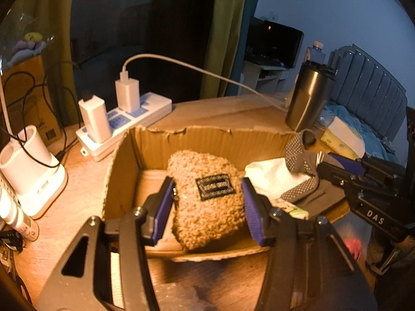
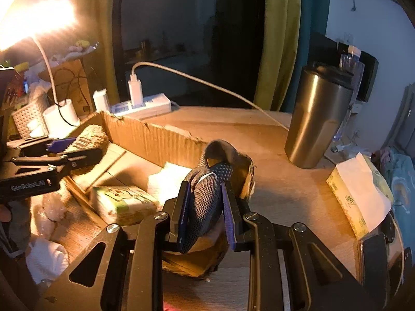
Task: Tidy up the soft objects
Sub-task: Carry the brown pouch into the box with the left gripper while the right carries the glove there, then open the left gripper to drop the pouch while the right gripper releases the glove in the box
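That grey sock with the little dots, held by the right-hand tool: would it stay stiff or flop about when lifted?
The grey sock probably flops: it is already bent over where the right gripper pinches it. It looks like thin knit, so likely light. Its rubbery dots may keep it from slipping between the fingers.

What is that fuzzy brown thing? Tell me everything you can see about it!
The fuzzy brown pouch looks like curly, woolly fabric, tan all over, with a black patterned patch on its front. It is soft and puffy, tilted, hanging over the open cardboard box. The left gripper squeezes it from both sides with purple pads.
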The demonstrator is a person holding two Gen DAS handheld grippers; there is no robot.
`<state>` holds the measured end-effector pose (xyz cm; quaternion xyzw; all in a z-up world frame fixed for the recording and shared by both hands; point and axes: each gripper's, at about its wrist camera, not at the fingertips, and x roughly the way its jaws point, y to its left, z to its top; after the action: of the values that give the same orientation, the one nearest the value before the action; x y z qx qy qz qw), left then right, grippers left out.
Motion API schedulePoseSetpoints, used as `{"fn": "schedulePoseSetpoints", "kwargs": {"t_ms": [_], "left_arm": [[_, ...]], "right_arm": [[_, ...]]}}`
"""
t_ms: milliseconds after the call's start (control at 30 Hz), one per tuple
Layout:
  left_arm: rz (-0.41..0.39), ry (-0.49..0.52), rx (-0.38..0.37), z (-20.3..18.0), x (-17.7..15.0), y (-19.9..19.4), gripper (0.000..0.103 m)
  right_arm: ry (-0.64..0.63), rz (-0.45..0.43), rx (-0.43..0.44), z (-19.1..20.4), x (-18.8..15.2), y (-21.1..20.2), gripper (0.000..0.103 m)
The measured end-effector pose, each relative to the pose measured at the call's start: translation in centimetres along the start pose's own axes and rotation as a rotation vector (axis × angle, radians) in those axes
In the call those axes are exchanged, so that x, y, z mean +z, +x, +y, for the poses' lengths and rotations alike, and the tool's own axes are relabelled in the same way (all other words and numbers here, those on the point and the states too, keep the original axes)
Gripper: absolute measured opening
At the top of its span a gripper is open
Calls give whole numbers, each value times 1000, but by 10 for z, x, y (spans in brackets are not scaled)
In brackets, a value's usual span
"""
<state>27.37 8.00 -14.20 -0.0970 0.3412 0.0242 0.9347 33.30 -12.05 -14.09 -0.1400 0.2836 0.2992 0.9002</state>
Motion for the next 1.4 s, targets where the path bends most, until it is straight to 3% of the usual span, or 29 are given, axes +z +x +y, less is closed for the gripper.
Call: {"fn": "schedulePoseSetpoints", "kwargs": {"t_ms": [400, 600, 700, 767, 867, 1400], "left_arm": [[76, 42, -38, -18, -9, 11, 53], [85, 32, -28, -17, -11, 11, 54], [74, 19, -29, -15, -7, 7, 57], [56, 12, -25, -14, -5, 0, 67], [29, 0, -19, -13, -3, -9, 72], [-66, -5, -25, -17, -5, -65, 73]], "right_arm": [[-29, 45, 9, -8, 3, 16, 26], [-9, 47, 23, -7, 5, 12, 31], [2, 38, 24, -7, 6, 7, 40], [12, 32, 26, -8, 6, 3, 49], [20, 28, 22, -8, 6, -1, 54], [12, -52, 0, 6, 6, -57, 56]]}}
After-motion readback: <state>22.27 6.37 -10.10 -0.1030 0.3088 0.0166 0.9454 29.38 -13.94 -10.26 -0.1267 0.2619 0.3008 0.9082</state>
